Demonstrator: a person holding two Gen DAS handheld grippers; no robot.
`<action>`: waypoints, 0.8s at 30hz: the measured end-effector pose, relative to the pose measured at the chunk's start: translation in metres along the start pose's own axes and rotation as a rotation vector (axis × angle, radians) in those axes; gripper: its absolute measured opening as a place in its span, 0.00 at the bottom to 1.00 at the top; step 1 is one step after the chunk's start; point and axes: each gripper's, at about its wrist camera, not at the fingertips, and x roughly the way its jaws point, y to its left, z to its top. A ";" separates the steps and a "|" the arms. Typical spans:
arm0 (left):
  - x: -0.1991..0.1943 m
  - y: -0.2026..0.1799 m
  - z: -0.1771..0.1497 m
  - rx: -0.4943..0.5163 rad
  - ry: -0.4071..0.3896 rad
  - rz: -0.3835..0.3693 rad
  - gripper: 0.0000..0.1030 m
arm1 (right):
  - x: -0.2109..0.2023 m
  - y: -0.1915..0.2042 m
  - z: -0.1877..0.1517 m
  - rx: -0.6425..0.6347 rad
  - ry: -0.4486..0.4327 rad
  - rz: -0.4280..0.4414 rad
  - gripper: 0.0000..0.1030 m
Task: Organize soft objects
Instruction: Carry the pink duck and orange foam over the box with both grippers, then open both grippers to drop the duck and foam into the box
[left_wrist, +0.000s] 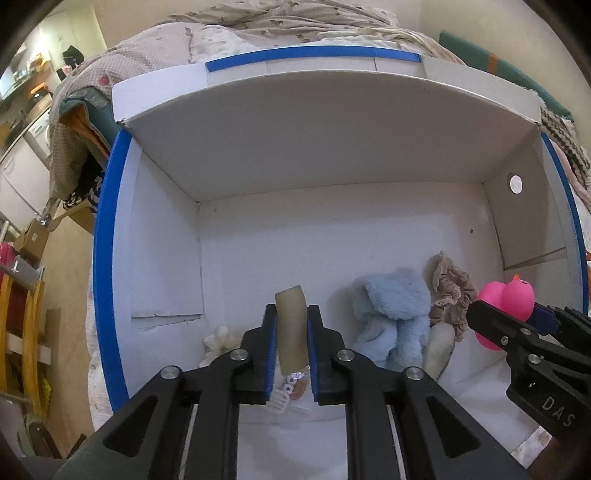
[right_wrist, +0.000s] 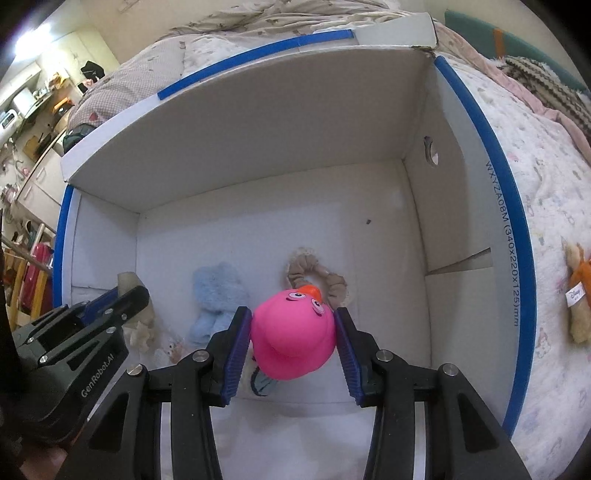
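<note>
The left tool (left_wrist: 291, 332) is pinching a beige, tube-shaped soft piece (left_wrist: 291, 328) between its blue pads, with only a narrow gap for it. The tube's long axis runs along the fingers, so its free end points forward and down at the floor of the white box (left_wrist: 332, 229). The right tool (right_wrist: 293, 339) holds a pink duck toy (right_wrist: 293, 332) crosswise at a mid-width spread, beak away from the camera.

Both tools hang inside the box, above its near end. Directly under and just ahead of them lie a blue plush (right_wrist: 218, 306), a beige scrunchie (right_wrist: 317, 277) and a small white fluffy thing (left_wrist: 219, 341). The far half of the floor is bare. What lies right beneath the tube is hard to read, perhaps small trinkets.

I judge the drop turns on this: the left tool stands over the emptier left corner, the duck over the crowded middle.
</note>
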 end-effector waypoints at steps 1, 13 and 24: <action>0.000 0.000 0.000 -0.001 -0.001 0.002 0.14 | 0.000 0.000 0.000 0.003 0.002 -0.001 0.46; -0.043 0.000 -0.013 -0.014 -0.105 0.015 0.68 | -0.020 -0.010 0.007 0.089 -0.077 0.136 0.65; -0.143 0.050 -0.041 -0.135 -0.209 0.049 0.71 | -0.061 -0.014 -0.007 0.123 -0.115 0.239 0.83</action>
